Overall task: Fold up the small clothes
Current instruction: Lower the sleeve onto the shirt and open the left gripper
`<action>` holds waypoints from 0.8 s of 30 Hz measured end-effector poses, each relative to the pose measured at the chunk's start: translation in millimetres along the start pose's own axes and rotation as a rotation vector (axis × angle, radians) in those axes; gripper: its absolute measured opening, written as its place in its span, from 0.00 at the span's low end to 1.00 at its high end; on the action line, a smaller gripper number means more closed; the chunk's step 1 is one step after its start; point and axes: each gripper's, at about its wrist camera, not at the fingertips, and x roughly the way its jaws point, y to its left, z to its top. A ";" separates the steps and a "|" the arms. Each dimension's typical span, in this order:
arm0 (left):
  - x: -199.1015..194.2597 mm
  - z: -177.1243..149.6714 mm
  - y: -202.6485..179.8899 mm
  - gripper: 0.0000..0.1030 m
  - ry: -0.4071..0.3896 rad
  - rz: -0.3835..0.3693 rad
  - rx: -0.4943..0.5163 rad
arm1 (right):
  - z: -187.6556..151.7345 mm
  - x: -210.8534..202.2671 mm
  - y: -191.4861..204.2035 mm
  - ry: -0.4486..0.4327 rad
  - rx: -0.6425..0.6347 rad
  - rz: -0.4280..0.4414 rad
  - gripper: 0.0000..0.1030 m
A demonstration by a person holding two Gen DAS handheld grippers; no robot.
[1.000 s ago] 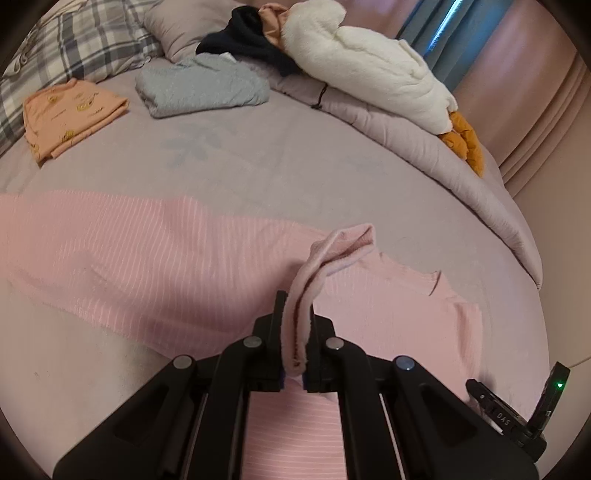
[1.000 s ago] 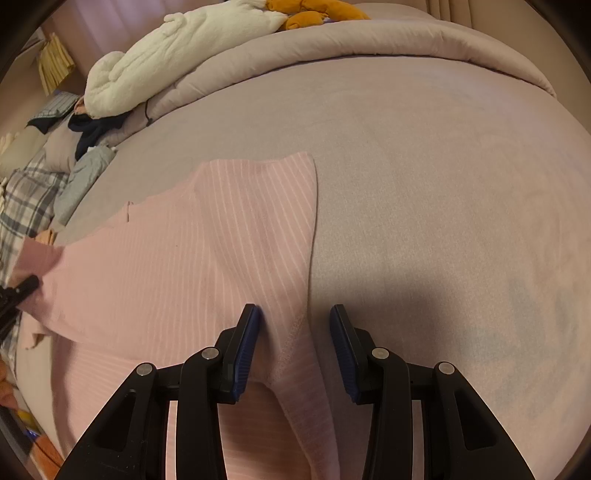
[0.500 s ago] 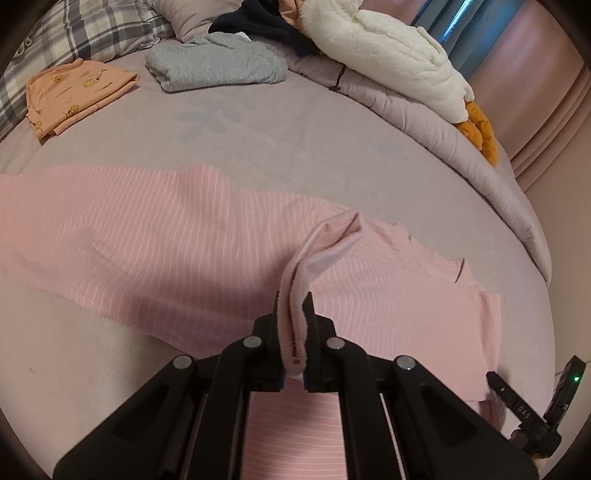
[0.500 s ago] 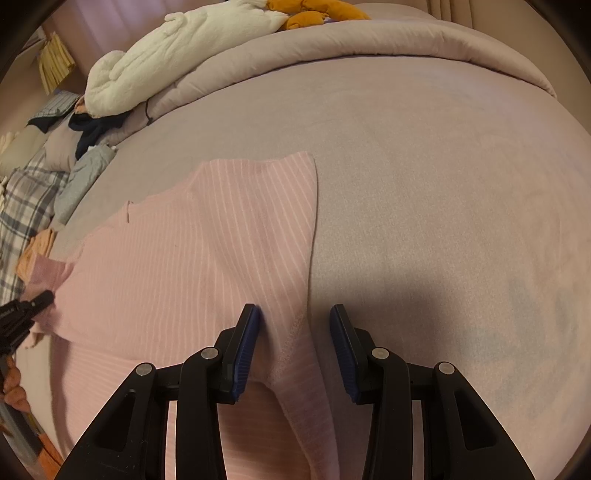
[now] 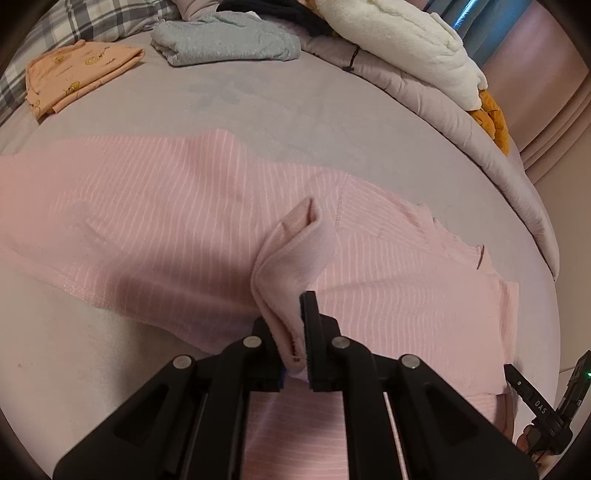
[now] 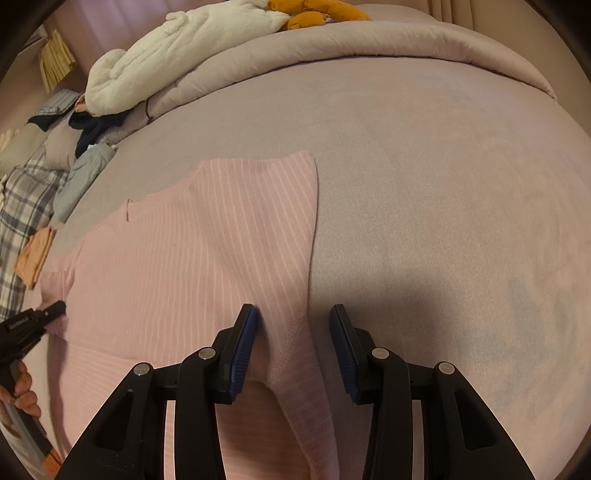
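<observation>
A pink striped top (image 5: 166, 206) lies spread on the mauve bed sheet (image 5: 258, 96). My left gripper (image 5: 290, 314) hangs low over its middle with the plain pink sleeve cuff (image 5: 295, 243) between the fingers. The jaws are opening but the pads still pinch the cuff. In the right wrist view the same top (image 6: 184, 258) runs to the left. My right gripper (image 6: 293, 314) stands open astride its stitched right edge, with neither pad pressing the cloth. The left gripper (image 6: 37, 321) shows at that view's left edge, a hand (image 6: 22, 391) below it.
At the back lie a folded orange garment (image 5: 81, 70), a folded grey one (image 5: 225, 42) and a plaid pillow (image 5: 92, 18). A white fluffy blanket (image 5: 402, 44) rests on a rolled quilt (image 6: 369, 48). Bare sheet (image 6: 443, 184) stretches right of the top.
My left gripper has sunk toward the top with the cuff, which now droops lower over the body. Its fingers stand slightly further apart. The right gripper has not moved.
</observation>
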 end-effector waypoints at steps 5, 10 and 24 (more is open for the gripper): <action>3.0 -0.3 0.8 0.10 0.004 0.001 0.010 | 0.1 0.1 -0.7 0.001 -0.002 0.000 0.41; 3.7 -1.0 3.4 0.11 0.002 -0.009 0.008 | 0.0 -0.3 -1.1 0.002 -0.005 -0.002 0.41; -9.3 3.9 9.8 0.13 -0.020 0.018 0.004 | -0.7 -0.7 0.1 0.002 -0.004 -0.003 0.41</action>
